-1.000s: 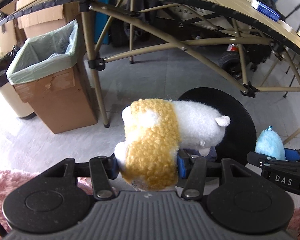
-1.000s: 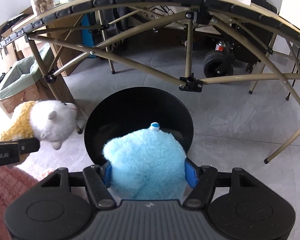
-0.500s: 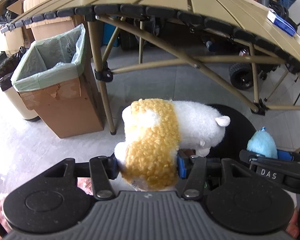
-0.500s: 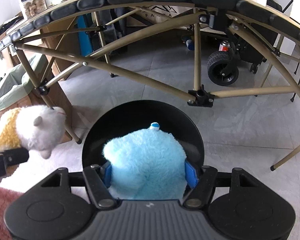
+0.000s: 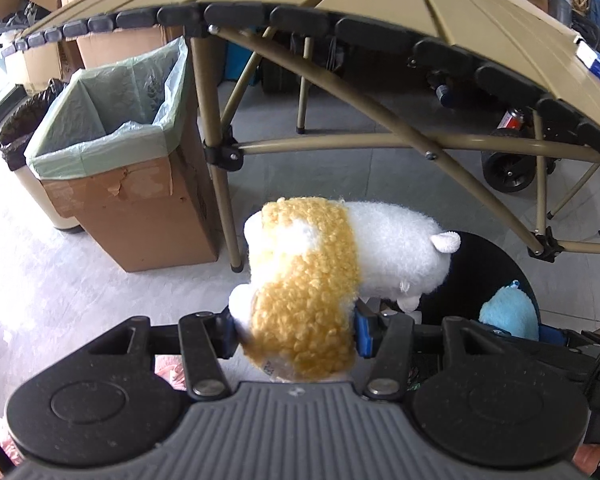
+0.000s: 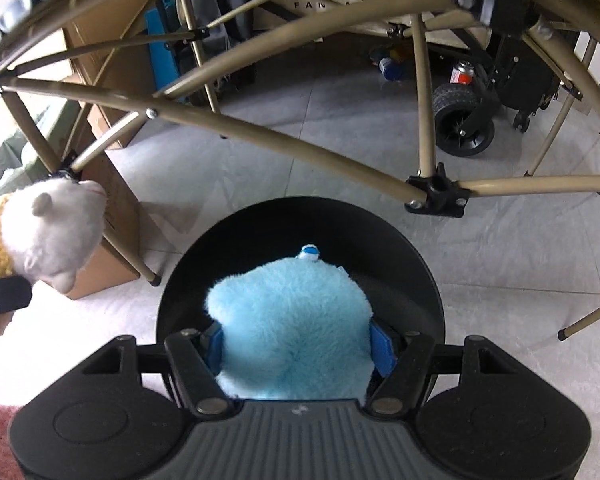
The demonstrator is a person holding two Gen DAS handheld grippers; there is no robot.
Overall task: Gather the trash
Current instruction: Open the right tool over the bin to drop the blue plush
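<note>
the left gripper [image 5: 294,330] is clenched on a white and yellow plush toy [image 5: 324,276], its blue fingers [image 5: 362,332] pressing into the curly yellow band around the toy's body, with the white head and small ear sticking out to the right. the right gripper [image 6: 298,344] is clamped the same way on a fluffy light blue plush toy [image 6: 292,320], which bulges out between the blue fingers [image 6: 382,348].

only the left wrist view shows the cardboard box [image 5: 140,208] lined with a pale green bag [image 5: 112,120], open at the top, standing on the grey floor [image 5: 380,188] beside a leg of the folding table [image 5: 380,4]; a second round bin with a dark liner [image 5: 18,132] sits just behind it. this view also looks along the tan slatted tabletop from above its edge. the blue toy appears here only as a small patch at the lower right, in front of the black round bin [image 5: 496,264].

the right wrist view looks straight into that black round bin [image 6: 404,264], with the blue toy held over its opening; whether anything lies inside is hard to tell, the interior being dark. it sees the table only from underneath, as crossing tan struts [image 6: 260,136], and shows a small black wheel [image 6: 462,120] and a red can [image 6: 462,74] beyond them. the white and yellow toy enters at the left edge, head first, near the box's corner.
</note>
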